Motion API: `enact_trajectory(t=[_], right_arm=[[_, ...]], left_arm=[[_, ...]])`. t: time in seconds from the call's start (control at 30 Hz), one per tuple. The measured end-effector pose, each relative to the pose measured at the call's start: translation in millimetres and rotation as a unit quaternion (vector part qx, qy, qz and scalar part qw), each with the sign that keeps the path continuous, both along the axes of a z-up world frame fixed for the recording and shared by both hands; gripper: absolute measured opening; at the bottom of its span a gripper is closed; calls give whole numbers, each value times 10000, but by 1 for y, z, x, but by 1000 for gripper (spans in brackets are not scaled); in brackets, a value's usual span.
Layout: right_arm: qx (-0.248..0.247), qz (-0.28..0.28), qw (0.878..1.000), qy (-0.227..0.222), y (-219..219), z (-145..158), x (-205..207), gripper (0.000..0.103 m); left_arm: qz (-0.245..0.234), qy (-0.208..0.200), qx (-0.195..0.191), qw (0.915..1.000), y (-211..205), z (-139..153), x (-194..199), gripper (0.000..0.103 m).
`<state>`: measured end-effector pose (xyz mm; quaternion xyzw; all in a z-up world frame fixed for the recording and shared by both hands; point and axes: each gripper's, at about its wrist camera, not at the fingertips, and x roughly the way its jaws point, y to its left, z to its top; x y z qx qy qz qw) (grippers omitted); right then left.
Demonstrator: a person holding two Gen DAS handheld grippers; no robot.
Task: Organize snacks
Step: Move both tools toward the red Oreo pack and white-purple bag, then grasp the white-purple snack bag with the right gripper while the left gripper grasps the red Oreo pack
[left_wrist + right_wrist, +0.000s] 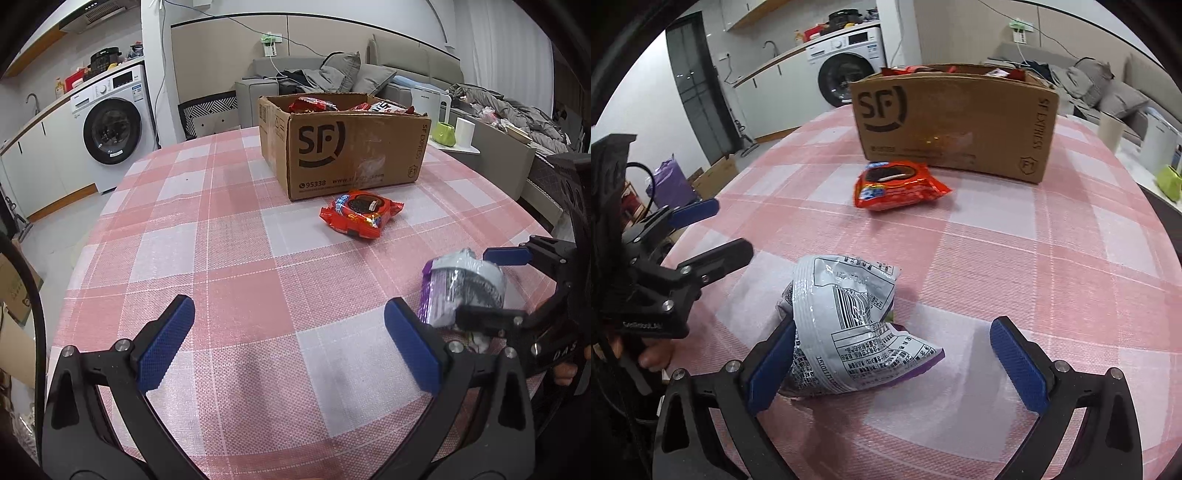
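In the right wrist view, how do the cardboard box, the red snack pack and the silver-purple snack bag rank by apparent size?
1. cardboard box
2. silver-purple snack bag
3. red snack pack

The bag lies nearest the camera, between the right gripper's open fingers, so its true size against the red pack is unsure.
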<state>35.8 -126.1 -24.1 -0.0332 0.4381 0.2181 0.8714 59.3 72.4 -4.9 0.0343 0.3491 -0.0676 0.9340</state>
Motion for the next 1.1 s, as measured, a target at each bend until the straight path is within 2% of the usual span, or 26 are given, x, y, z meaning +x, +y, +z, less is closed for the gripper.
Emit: enact_trajectory(t=[0.2, 0.4, 0.5, 0.7, 1.1], right_arm=[[77, -274, 9996, 38, -18, 1, 11, 100], [448, -422, 9981, 91, -40, 4, 20, 72], [689, -442, 9965, 148, -50, 4, 23, 66], [932, -445, 9946, 119, -58, 6, 21, 58], [1054, -575, 9928, -17, -68, 12, 19, 56]], left_arm=[[-20, 75, -62, 10000, -1, -2, 3, 102], [-75, 123, -63, 9999, -8, -2, 11, 102], [-81, 173, -120, 9997, -12, -2, 16, 102], [-153, 214, -114, 9996, -24, 0, 32, 102], [-339, 313, 115, 9989, -57, -5, 74, 102]])
